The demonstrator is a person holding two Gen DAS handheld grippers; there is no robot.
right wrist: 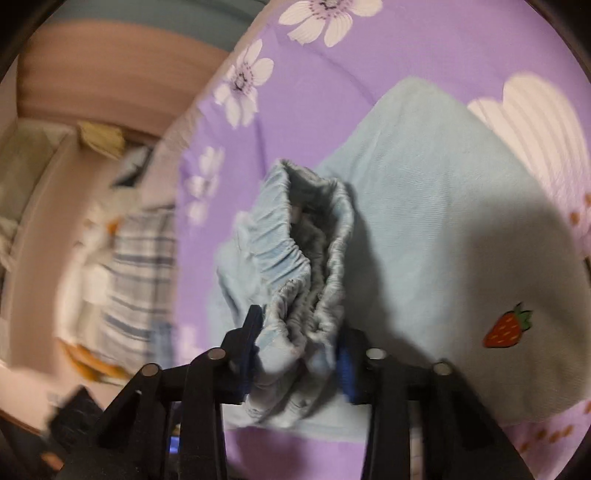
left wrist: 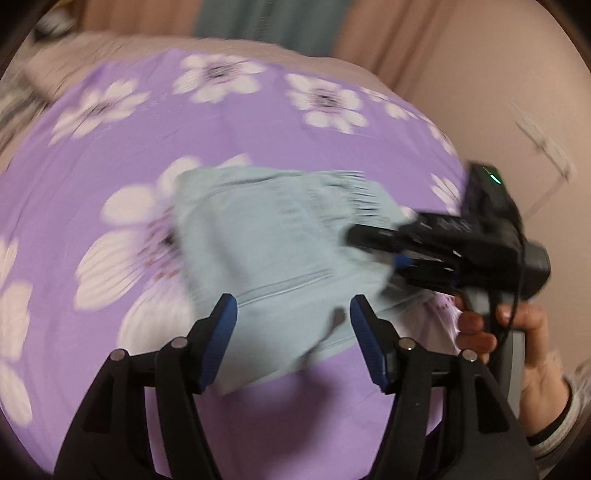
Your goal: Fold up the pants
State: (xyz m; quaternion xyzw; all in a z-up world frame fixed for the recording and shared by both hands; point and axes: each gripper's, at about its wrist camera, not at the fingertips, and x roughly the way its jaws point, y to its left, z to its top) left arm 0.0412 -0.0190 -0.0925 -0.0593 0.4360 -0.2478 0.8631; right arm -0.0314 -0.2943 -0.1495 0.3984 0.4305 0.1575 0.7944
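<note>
The light blue pants (left wrist: 266, 243) lie folded into a compact bundle on a purple sheet with white flowers (left wrist: 110, 155). My left gripper (left wrist: 293, 325) hovers open over the near edge of the bundle, its blue pads apart and clear of the cloth. My right gripper (left wrist: 369, 245) comes in from the right at the gathered waistband. In the right wrist view the gripper (right wrist: 299, 345) is shut on the bunched elastic waistband (right wrist: 295, 251), which stands up between its pads. A red strawberry patch (right wrist: 508, 326) shows on the flat pants (right wrist: 424, 221).
A person's hand (left wrist: 517, 332) holds the right gripper's handle. A blue-and-white striped cloth (right wrist: 136, 273) lies beyond the bed's edge at the left. Pink curtains (left wrist: 388, 33) and a wall stand behind the bed. Open sheet surrounds the pants.
</note>
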